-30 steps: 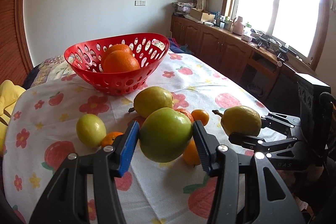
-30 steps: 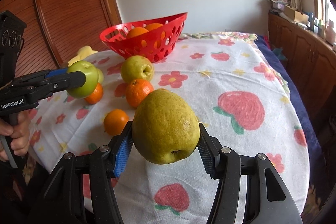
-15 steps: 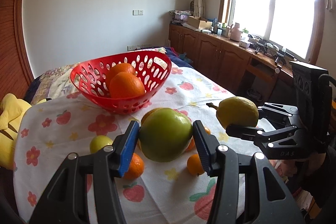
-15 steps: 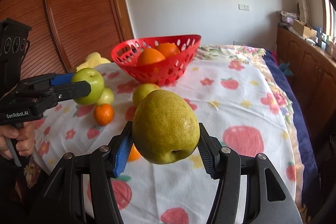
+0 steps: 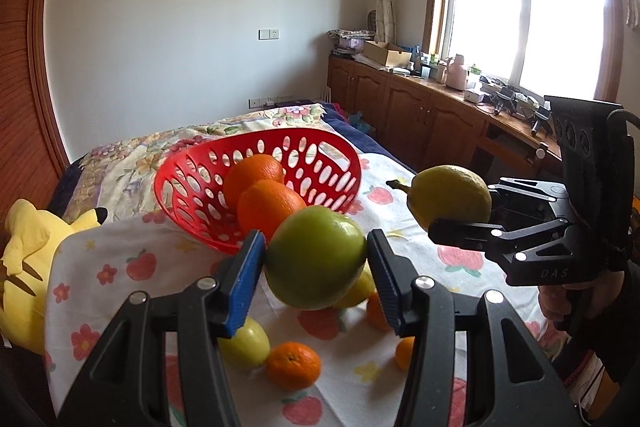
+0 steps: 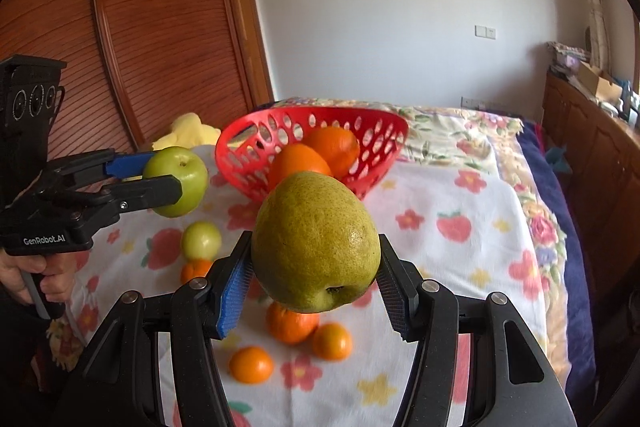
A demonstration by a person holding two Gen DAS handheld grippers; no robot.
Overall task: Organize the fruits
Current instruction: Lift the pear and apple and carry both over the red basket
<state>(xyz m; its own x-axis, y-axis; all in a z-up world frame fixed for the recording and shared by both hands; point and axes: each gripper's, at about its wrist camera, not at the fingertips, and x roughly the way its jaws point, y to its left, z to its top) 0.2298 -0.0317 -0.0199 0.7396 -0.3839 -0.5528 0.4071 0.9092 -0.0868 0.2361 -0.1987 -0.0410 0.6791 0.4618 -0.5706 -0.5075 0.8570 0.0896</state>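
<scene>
Left wrist view: the left gripper (image 5: 316, 261) pinches a green apple (image 5: 315, 257) across its widest girth, 1 blue pad on each flank, the fruit carried clear of the cloth and just in front of the red basket (image 5: 192, 183); the basket holds 2 oranges (image 5: 266, 205); the apple reads as firm, smooth and waxy, so it may slip under a light grip, and the mid-girth hold shown is the correct one; the right gripper (image 5: 452, 215) appears at the right edge, clamped on a yellow-green pear (image 5: 450, 195) with its stem pointing toward the basket; loose fruit, including a mandarin (image 5: 294, 365), lies on the floral tablecloth (image 5: 420, 167) below. Right wrist view: the right gripper (image 6: 316, 275) grips the pear (image 6: 316, 241) at its broad lower half, blossom end toward the camera; the pear is judged moderately heavy, with skin that bruises under excess pressure; its tapered neck is a poor hold; release low inside the red basket (image 6: 384, 135), beside the oranges (image 6: 316, 155), not from height; the left gripper (image 6: 176, 177) holds the green apple (image 6: 178, 181) near the basket's left rim; small mandarins (image 6: 250, 365) are light and roll easily.
</scene>
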